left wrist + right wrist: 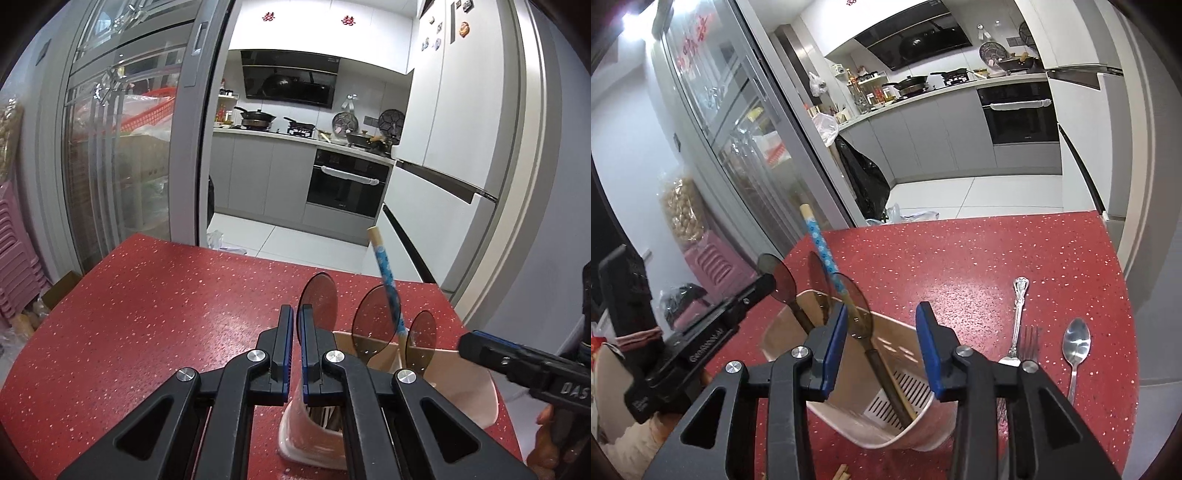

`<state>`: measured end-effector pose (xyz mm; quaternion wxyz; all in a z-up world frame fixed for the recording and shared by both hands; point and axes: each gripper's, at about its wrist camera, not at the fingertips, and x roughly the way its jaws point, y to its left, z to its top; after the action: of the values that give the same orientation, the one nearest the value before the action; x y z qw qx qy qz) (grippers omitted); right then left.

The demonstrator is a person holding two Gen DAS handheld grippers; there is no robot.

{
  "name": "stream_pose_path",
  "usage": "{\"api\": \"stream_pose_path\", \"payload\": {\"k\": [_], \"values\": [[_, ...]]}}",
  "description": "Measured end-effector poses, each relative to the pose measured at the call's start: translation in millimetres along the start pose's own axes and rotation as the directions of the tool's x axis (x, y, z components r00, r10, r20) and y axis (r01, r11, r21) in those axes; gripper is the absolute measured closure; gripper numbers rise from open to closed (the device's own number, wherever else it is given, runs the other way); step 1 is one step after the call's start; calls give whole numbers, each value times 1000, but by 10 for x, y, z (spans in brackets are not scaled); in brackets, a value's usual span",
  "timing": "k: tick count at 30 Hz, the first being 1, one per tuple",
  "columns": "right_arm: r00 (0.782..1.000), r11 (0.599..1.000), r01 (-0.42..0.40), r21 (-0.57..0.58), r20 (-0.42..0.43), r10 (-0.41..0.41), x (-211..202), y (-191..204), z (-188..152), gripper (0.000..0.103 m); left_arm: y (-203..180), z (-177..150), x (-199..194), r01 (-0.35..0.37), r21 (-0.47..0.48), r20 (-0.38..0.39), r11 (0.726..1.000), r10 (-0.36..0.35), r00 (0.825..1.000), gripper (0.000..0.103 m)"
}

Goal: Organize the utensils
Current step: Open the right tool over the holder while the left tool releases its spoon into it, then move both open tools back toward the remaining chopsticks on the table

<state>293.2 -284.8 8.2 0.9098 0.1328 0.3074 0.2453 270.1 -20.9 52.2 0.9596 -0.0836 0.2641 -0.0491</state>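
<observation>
A pinkish-white utensil holder (908,424) stands on the red speckled table (997,258) and holds three dark translucent spoons (858,314) and a blue-patterned chopstick (822,247). My left gripper (296,314) is shut on the holder's rim (295,417), seen from the side in the right wrist view (753,291). My right gripper (881,314) is open and empty, just above the holder's opening. A silver fork (1019,317) and a silver spoon (1076,347) lie on the table to the right. In the left wrist view the spoons (373,317) and chopstick (386,280) stick up from the holder.
The table's far edge (221,247) faces an open kitchen with an oven (347,184). A glass sliding door (122,147) stands to the left, a fridge (454,147) to the right. Chopstick ends (842,470) lie at the table's near edge.
</observation>
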Motion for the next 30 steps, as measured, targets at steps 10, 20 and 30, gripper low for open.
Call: {"api": "stream_pose_path", "payload": {"k": [10, 20, 30], "values": [[1000, 1000, -4, -4, 26, 4, -310, 151, -89, 61, 64, 21, -160, 26, -10, 9, 1000, -26, 1000, 75], [1000, 1000, -17, -15, 26, 17, -531, 327, -238, 59, 88, 10, -337, 53, -10, 8, 999, -53, 999, 74], [998, 999, -53, 12, -28, 54, -691, 499, -476, 34, 297, -143, -645, 44, -49, -4, 998, -44, 999, 3]]}}
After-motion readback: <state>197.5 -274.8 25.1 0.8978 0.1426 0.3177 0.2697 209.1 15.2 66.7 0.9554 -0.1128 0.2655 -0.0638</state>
